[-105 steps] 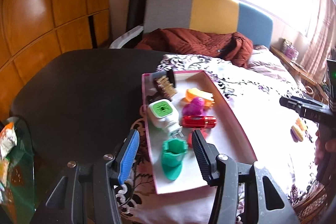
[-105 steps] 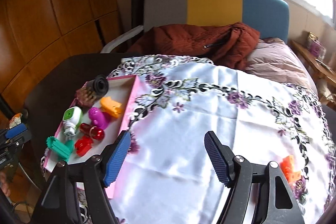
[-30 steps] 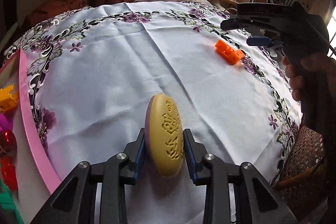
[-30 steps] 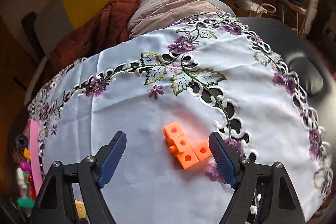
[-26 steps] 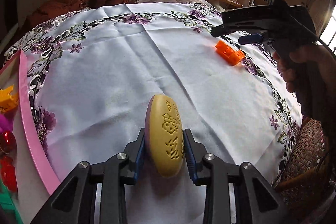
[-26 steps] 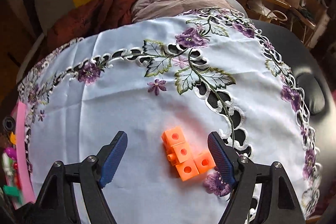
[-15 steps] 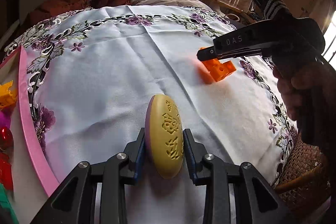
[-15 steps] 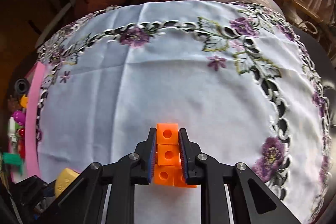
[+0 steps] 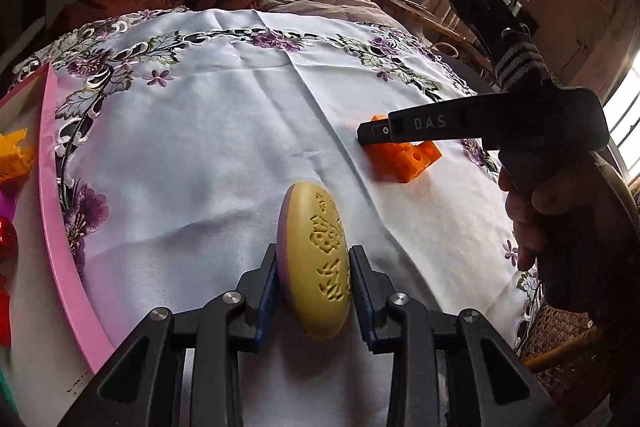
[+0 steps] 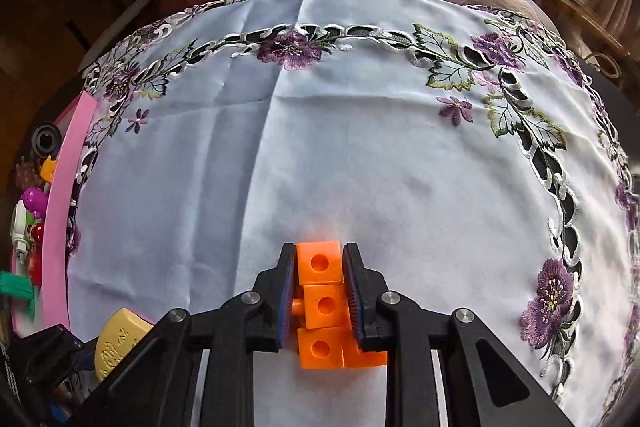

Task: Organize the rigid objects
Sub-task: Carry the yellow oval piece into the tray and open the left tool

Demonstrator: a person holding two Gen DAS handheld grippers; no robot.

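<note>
Orange plastic sits between the pads of your right gripper [image 10: 318,297]: the orange block piece [image 10: 322,301] is clamped across its narrow width, its long axis running straight ahead along the fingers, and it appears to rest on the white embroidered cloth [image 10: 360,131], though the contact is hard to confirm. Your left gripper [image 9: 314,279] is clamped on the yellow oval piece [image 9: 318,263], held on edge above the cloth. Farther left lies the pink tray [image 9: 60,227], nearer the left hand, so the oval has the shorter path. One second ago the right jaws stood wide apart around the block; they have since shut on it. The left grip is unchanged.
</note>
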